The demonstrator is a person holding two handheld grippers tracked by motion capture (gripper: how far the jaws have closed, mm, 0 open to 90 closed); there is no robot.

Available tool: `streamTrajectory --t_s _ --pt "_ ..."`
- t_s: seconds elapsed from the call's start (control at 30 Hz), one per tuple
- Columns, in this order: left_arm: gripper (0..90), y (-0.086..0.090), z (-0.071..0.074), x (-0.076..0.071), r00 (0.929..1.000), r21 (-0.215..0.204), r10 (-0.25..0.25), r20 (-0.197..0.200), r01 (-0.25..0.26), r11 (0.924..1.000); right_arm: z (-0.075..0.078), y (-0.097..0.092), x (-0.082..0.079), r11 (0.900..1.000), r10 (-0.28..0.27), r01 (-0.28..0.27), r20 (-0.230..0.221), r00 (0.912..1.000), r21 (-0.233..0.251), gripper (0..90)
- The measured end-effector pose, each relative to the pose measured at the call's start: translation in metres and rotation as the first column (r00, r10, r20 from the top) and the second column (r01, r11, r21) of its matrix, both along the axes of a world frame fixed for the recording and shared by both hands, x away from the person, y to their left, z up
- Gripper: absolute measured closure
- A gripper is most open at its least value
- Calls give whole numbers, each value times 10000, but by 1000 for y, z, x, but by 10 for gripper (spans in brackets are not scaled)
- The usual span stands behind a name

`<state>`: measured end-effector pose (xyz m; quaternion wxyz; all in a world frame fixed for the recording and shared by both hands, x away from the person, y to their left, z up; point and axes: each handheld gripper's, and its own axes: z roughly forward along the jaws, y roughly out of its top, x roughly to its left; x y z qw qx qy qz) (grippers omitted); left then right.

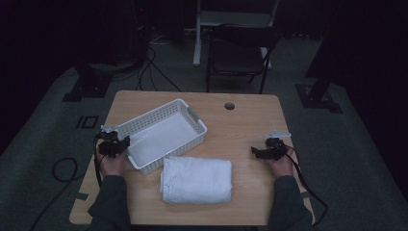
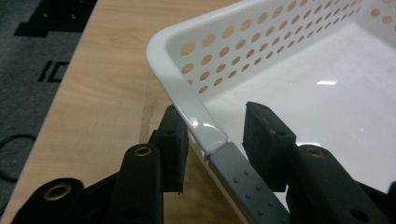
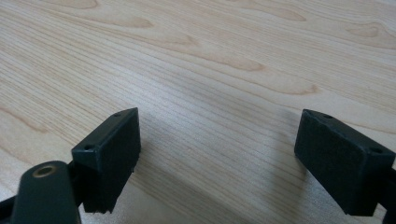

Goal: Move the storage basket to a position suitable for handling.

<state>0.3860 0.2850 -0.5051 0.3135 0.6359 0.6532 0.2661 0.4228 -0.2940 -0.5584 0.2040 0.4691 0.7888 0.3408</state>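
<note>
Dim floor and a chair lie beyond the wooden table. From above we see the white basket beside the folded towel, its long axis slanting away from the towel. Our left gripper straddles the basket's rim, jaws narrow, one pad touching; our right gripper stands wide over bare wood.

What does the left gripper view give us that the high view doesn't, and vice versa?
Left gripper view only: the left claw straddles the basket rim, one pad outside and one inside with a gap, right where the white rim meets a grey dotted handle strip.

High view only: the folded white towel, the right claw off to the side over bare wood, and a chair beyond the table.

Both: the perforated basket on the wooden table, left claw at its edge.
</note>
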Motion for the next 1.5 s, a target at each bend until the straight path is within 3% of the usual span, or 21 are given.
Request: streamTrajectory --t_s 0.17,0.27,0.47,0.53,0.63,0.83,0.97,1.2,1.27,1.5 --pt "521 1 4 3 9997 -275 -20 261 28 9996 0 0 0 10000 -23 23 -9 10000 14 144" --pt "494 0 12 -6 9994 -62 -145 307 147 9999 0 0 0 10000 -26 26 -7 10000 15 143" --pt "492 -3 33 -33 9947 173 -427 936 412 9990 0 0 0 10000 -52 52 -2 10000 16 143" --pt "503 -6 34 -39 9948 191 -558 857 543 9983 0 0 -1 10000 -62 62 0 10000 13 144" --pt "515 -13 32 -51 9949 546 -671 749 631 9965 0 0 -1 10000 -63 63 1 10000 15 144" --pt "519 -16 27 -68 9953 243 -761 604 748 9969 0 0 -1 10000 -65 65 -1 10000 18 143" --pt "530 -22 23 -77 9935 388 -952 627 929 9949 0 0 -1 10000 -72 72 1 10000 10 143" --pt "576 -29 18 -72 9903 460 -1309 458 1288 9906 0 0 -1 10000 -80 80 4 10000 8 143" --pt "585 -34 16 -70 9912 751 -1226 503 1187 9901 0 0 -1 10000 -80 80 4 10000 9 143" --pt "638 -32 16 -59 9908 532 -1220 591 1189 9915 0 0 -1 10000 -80 80 4 10000 7 144"
